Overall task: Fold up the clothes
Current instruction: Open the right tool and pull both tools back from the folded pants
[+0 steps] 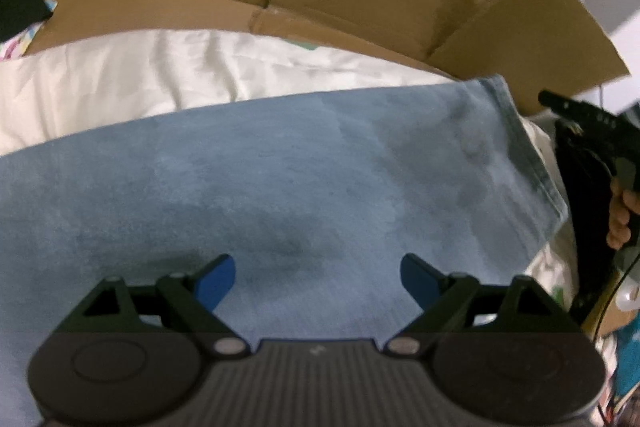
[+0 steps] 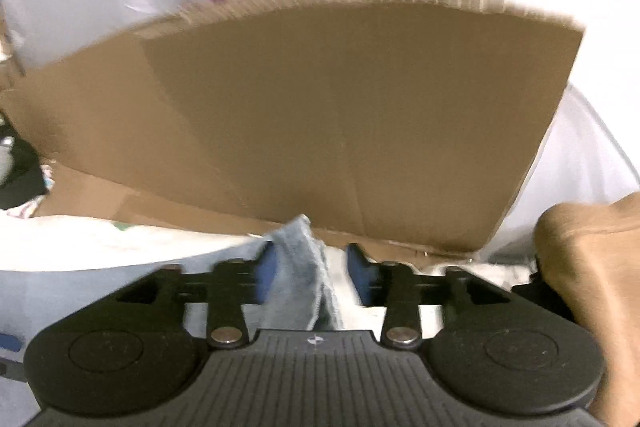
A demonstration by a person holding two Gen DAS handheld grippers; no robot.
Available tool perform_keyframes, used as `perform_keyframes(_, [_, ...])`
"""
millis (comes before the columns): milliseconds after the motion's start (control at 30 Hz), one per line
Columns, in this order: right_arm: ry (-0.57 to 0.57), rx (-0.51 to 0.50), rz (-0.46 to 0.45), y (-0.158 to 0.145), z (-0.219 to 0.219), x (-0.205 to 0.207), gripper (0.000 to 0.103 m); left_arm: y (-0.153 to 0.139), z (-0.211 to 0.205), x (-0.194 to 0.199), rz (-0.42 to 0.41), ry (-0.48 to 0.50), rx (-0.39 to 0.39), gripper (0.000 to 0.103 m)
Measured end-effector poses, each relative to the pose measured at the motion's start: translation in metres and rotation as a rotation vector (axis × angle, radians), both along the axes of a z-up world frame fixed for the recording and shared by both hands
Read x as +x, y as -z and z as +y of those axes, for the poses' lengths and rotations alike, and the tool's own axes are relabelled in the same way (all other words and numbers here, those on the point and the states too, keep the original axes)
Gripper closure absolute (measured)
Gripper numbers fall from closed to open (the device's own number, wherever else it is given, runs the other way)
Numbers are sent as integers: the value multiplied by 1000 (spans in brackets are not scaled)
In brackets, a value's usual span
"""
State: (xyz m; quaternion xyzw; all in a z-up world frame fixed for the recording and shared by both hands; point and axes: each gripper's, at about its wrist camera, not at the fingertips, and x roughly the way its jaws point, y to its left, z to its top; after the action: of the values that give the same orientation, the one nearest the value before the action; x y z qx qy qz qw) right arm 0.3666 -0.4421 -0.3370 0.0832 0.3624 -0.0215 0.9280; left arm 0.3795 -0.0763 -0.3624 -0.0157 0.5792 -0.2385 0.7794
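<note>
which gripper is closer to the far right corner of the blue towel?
Right. The right gripper has that bunched corner of the blue towel between its parted jaws, not pinched. The left gripper hovers open over the towel's middle, away from the corner.

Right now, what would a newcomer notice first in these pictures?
The blue cloth fills the middle of the left view, lying flat on a white sheet. A big cardboard box stands behind it. A bunched corner of the cloth rises between the fingers of the right gripper.
</note>
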Motion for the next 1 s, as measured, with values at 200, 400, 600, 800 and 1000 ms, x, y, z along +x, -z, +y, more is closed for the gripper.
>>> perform_keyframes(200, [-30,-14,-31,-13,17,-42,50,-12,3,-25,-46,77,8,12])
perform_keyframes(400, [28,-74,-59,-11,14,-84,50,-25,7,-53,-105,155,-10,12])
perform_keyframes(600, [98,-58,-18,6,18,-124,50,-16,1,-89,-199,322,68,12])
perform_keyframes(800, [127,16,25,21,24,-143,50,-1,-7,-108,-218,379,95,12])
perform_keyframes(1000, [153,97,71,36,31,-152,50,14,-16,-117,-267,419,182,15])
